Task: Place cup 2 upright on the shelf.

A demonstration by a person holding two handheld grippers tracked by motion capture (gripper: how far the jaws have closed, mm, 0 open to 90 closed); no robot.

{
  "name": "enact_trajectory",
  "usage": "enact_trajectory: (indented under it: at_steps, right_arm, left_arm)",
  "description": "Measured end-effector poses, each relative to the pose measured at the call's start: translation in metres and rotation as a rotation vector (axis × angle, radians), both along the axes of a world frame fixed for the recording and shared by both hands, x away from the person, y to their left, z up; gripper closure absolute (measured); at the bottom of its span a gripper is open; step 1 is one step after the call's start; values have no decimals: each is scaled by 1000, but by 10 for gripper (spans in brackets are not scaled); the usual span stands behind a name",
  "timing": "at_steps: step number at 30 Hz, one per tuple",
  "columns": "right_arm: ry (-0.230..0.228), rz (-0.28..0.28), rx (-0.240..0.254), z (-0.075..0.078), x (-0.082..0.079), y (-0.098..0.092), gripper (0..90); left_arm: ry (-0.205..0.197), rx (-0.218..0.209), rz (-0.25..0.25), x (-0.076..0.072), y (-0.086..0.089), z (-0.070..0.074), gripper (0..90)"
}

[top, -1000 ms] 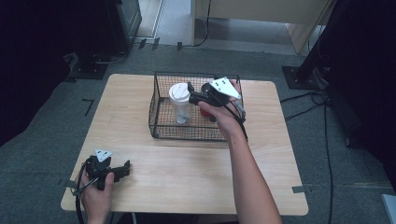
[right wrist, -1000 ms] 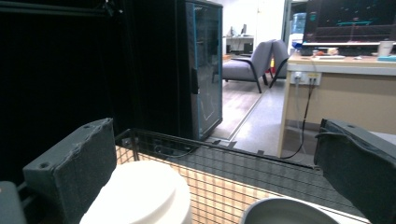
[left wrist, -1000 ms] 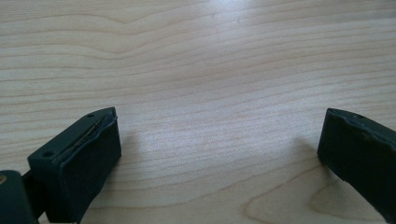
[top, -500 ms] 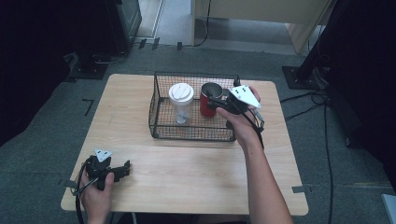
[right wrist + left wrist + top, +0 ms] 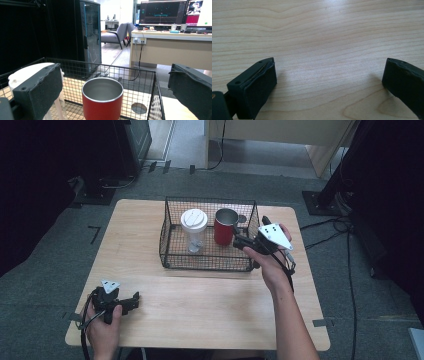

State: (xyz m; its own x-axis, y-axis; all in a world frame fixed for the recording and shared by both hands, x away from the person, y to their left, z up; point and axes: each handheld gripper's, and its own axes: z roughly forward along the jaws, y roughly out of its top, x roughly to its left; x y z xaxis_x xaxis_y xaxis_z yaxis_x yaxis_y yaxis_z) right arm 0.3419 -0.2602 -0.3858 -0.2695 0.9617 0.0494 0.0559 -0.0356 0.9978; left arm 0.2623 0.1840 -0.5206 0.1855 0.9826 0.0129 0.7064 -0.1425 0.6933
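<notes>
High view: a black wire basket (image 5: 210,262) sits in the upper middle of the frame on a light wooden table (image 5: 200,305). Inside it, a red metal cup (image 5: 225,226) stands upright in the right half, its steel-lined mouth open to the top. To its left in the basket stands a clear tumbler with a white lid (image 5: 193,229), also upright and apart from the cup. The right gripper (image 5: 242,242) is held at the basket's right edge, just right of centre in the frame, its jaws pointing left toward the red cup and spread apart with nothing between them; whether a jaw tip touches the wire I cannot tell. The person's forearm rises to it from the bottom of the frame.

In the right gripper view the red metal cup (image 5: 102,101) stands at the bottom centre, between the two black jaws but beyond them, not gripped. The white lid of the tumbler (image 5: 30,72) shows at the left, partly behind the left-hand jaw. The basket's mesh wall (image 5: 140,82) runs behind the cup.

The left gripper (image 5: 131,301) lies at the lower left of the high view, held low on the table. In the left gripper view its jaws stand wide open over bare wood (image 5: 324,50), holding nothing.
</notes>
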Motion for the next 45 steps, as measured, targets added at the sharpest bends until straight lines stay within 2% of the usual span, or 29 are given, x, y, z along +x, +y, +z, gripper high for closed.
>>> enact_trajectory:
  at_steps: [25,45]
  right_arm:
    - [27,-62,-14,-31,-43,-38,0]
    - [102,-126,-7,-72,-78,-72,0]
  left_arm:
    - [0,-1,1,0,0,0,0]
    - [-1,0,0,0,0,0,0]
